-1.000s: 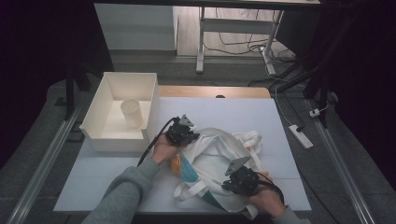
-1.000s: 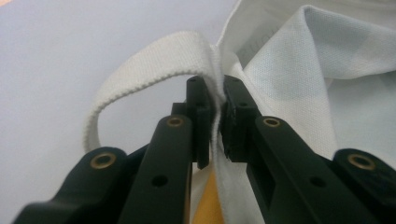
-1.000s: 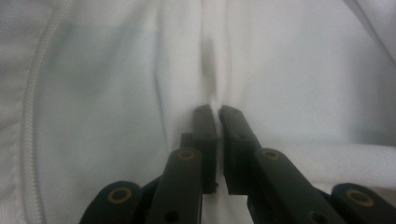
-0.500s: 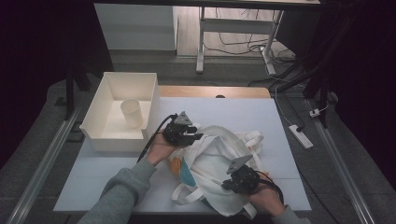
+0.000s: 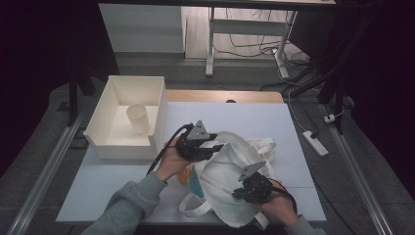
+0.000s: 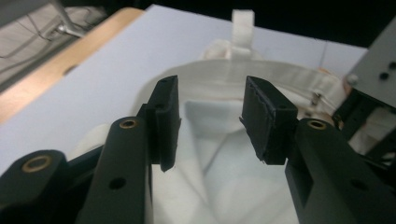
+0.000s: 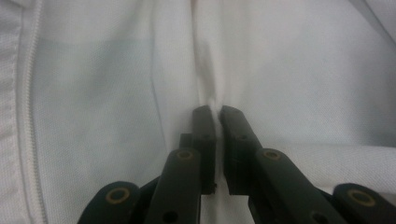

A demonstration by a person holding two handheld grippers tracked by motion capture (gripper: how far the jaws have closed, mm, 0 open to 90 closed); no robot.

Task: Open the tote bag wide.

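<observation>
A pale table [image 5: 244, 117] with a wooden strip along its far edge is seen from the high view, set in a dark room with grey flooring, desk legs and loose cables beyond it. A white power strip [image 5: 314, 143] lies on the floor at the right. An open white bin [image 5: 103, 128] stands at the table's left, and a pale cup [image 5: 138, 118] is held upright inside it.

A white cloth bag [image 5: 230, 169] is spread across the near middle of the table, its straps trailing at both ends. Something orange and teal is glimpsed at its left edge, under the left hand; what it is cannot be told.

The left gripper [image 6: 210, 119] is shown in its own view with jaws parted, held over the bag's open mouth and hemmed rim [image 6: 280, 74]; nothing is clasped. The right gripper [image 7: 217, 122] is shown in its own view with jaws pinched on a fold of the bag's cloth, a stitched seam [image 7: 29, 116] running at the left.
</observation>
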